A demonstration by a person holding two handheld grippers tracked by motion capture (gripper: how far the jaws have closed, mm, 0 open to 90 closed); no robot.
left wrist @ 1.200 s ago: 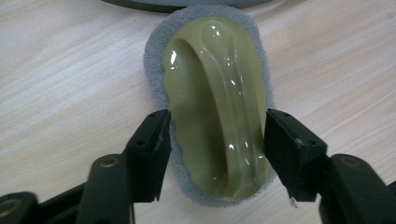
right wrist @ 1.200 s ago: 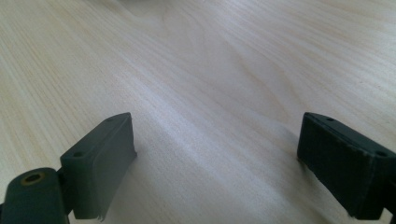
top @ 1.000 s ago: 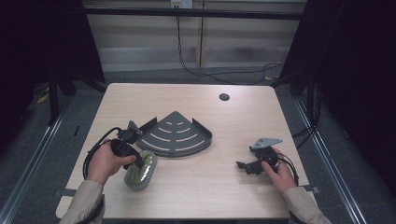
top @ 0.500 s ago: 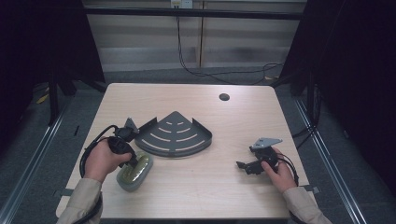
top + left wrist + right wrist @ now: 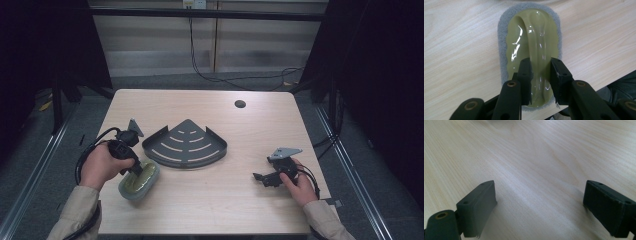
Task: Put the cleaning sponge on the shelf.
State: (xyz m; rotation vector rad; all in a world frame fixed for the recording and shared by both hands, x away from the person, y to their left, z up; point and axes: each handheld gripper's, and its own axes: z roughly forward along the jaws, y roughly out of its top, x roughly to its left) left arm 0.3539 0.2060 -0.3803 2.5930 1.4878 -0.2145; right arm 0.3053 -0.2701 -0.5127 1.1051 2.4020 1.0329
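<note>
- The left gripper (image 5: 134, 167) sits at about 8 o'clock on the table (image 5: 210, 210), held in the person's left hand (image 5: 100, 165).
- Its two black jaws are clamped on the raised central ridge of an olive-green scrubber (image 5: 534, 50); the left gripper view shows one pad on each side of that glossy ridge, pressing it.
- The scrubber has a grey abrasive pad around its rim and lies near the table's front-left edge, at 7 to 8 o'clock, with its long side angled toward 1 o'clock.
- The scrubber (image 5: 139, 180) is just beside the dark grey corner rack (image 5: 185, 145), which lies flat near the table's middle; I cannot tell whether the two touch.
- The rack is fan-shaped, with curved slots and a low wall along its rounded front.
- The right gripper (image 5: 264, 178) is at about 4 o'clock, in the person's right hand (image 5: 297, 182), well apart from the rack.
- Its jaws stand wide apart over bare wood, with nothing between them, as the right gripper view shows.
- A small dark round hole (image 5: 240, 104) sits at about 1 o'clock, near the far edge.
</note>
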